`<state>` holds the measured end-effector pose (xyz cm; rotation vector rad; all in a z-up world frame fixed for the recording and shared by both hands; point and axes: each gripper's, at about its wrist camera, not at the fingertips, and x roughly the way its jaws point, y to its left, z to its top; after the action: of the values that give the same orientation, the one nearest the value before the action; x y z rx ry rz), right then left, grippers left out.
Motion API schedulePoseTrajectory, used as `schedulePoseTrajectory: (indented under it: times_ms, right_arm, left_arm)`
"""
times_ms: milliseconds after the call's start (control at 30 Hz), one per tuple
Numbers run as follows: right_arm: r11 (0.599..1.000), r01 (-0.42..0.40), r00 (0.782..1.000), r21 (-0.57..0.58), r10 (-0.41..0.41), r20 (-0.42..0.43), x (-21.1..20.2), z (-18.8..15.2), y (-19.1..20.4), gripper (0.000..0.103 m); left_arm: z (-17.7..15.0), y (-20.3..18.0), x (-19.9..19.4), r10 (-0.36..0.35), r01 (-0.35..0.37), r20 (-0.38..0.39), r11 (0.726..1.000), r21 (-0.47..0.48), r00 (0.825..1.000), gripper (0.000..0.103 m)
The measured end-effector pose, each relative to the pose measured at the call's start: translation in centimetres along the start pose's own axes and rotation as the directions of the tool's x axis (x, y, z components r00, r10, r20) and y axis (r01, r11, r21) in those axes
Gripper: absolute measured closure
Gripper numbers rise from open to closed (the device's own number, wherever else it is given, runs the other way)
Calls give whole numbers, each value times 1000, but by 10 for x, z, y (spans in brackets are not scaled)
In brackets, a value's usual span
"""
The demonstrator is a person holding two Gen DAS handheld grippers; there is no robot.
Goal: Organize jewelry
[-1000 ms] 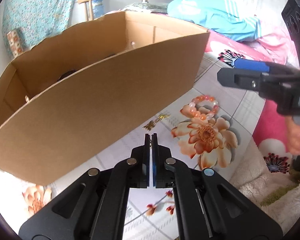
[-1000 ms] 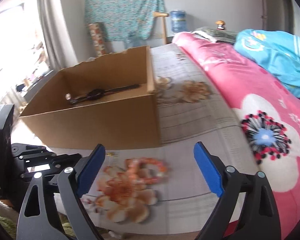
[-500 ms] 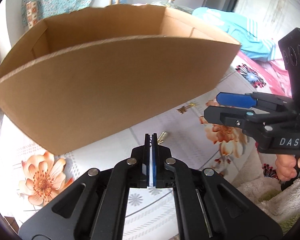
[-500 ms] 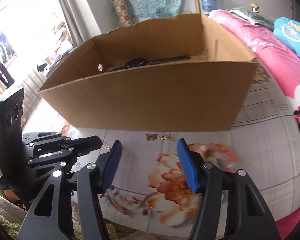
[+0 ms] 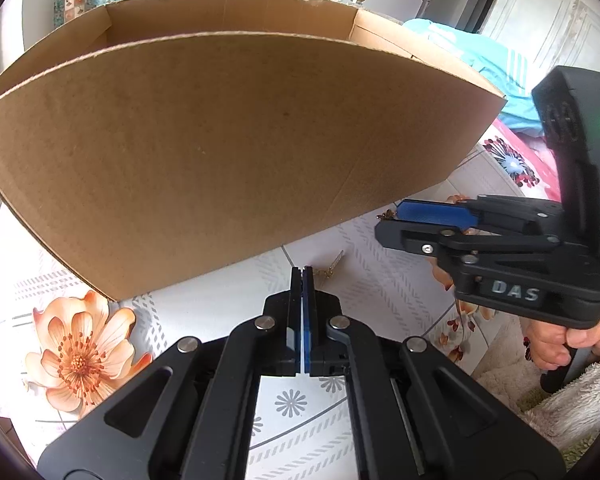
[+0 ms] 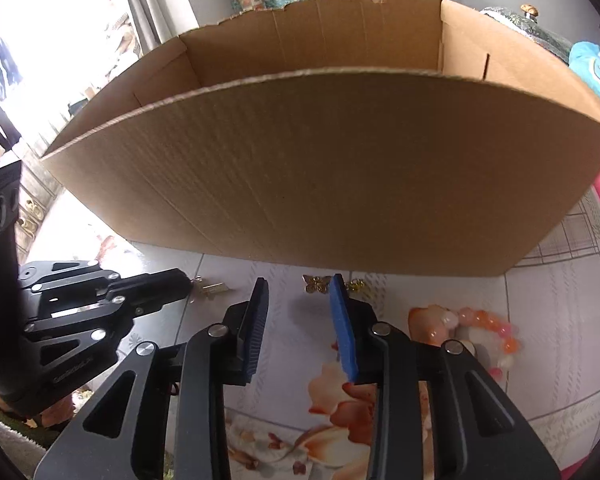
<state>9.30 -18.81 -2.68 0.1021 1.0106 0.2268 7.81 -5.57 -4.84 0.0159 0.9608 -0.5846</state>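
A: How is each tool set?

B: The left tool point(image 5: 302, 276) is pressed together with nothing between its pads, just beside a small gold pin point(image 5: 332, 266). The right tool point(image 6: 300, 300) is closing, and a gold butterfly clip point(image 6: 317, 283) is seen in its gap, untouched.

A: Where is the jewelry located?

B: It is laid on the floral cloth point(image 6: 560, 312) before the near wall of the cardboard box point(image 6: 340, 168). A bead bracelet point(image 6: 488, 330) is placed to the right.

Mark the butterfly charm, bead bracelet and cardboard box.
butterfly charm point(image 6: 317, 283): right wrist view, on its wings.
bead bracelet point(image 6: 496, 330): right wrist view, on its orange beads.
cardboard box point(image 6: 340, 168): right wrist view, on its near wall.
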Motion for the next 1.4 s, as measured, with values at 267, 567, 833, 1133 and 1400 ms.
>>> schedulePoseTrajectory:
  times_ms: [267, 567, 833, 1133, 1400]
  right_arm:
    - [995, 83, 997, -48, -82, 4, 1, 0, 11, 80]
    - [995, 101, 995, -20, -101, -13, 2, 7, 17, 94]
    - [997, 76, 997, 9, -76, -16, 1, 3, 9, 94]
    - [997, 70, 997, 28, -70, 18, -19, -2, 3, 94]
    - [998, 55, 994, 36, -58, 89, -52, -15, -4, 94]
  left_arm:
    - [-3, 2, -2, -8, 8, 3, 1000, -1, 1000, 103]
    - [-1, 3, -3, -9, 9, 7, 1000, 2, 1000, 103]
    - [0, 2, -3, -9, 9, 10, 1000, 3, 1000, 103]
    - [0, 2, -8, -10, 10, 13, 1000, 12, 1000, 103]
    - [9, -5, -32, -59, 57, 64, 998, 28, 996, 103]
